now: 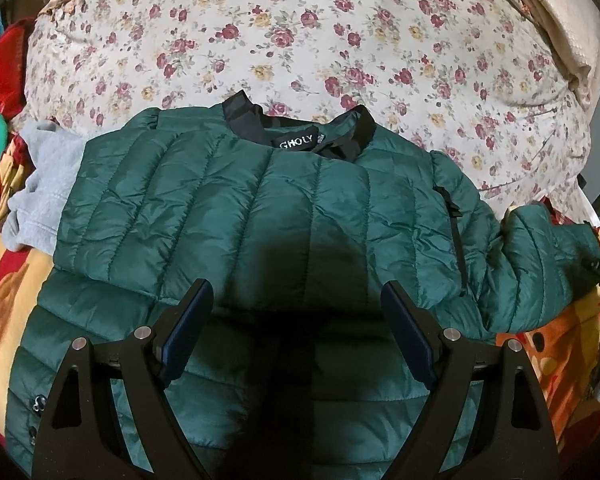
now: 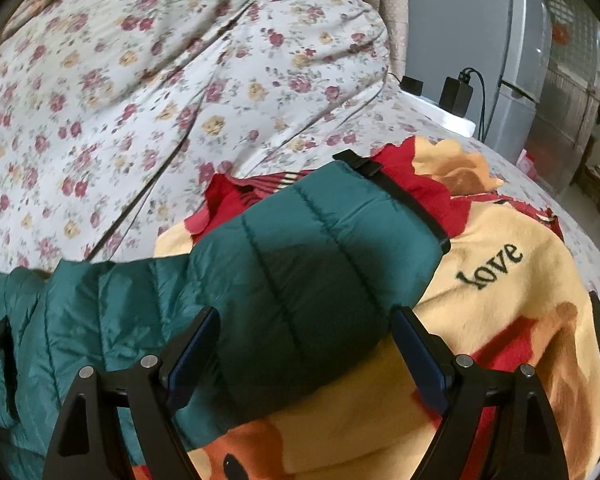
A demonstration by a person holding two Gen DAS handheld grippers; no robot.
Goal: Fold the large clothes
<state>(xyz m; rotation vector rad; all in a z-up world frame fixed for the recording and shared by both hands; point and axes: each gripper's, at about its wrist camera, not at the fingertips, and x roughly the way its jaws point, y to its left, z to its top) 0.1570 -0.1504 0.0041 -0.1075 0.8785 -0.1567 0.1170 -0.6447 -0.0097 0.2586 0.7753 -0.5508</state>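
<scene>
A dark green quilted puffer jacket (image 1: 260,208) with a black collar (image 1: 300,128) lies on the bed. Its left side is folded over the body; its right sleeve (image 1: 540,256) stretches out to the right. My left gripper (image 1: 298,300) is open and empty, just above the jacket's lower middle. My right gripper (image 2: 306,328) is open, its fingers either side of the sleeve (image 2: 300,248) near the black-edged cuff (image 2: 400,192). It holds nothing.
A floral quilt (image 1: 300,32) is bunched behind the jacket. A yellow and red blanket (image 2: 500,288) marked "love" covers the bed. A grey garment (image 1: 40,184) lies left of the jacket. Black chargers (image 2: 456,96) and a grey cabinet (image 2: 520,60) stand beyond the bed's right edge.
</scene>
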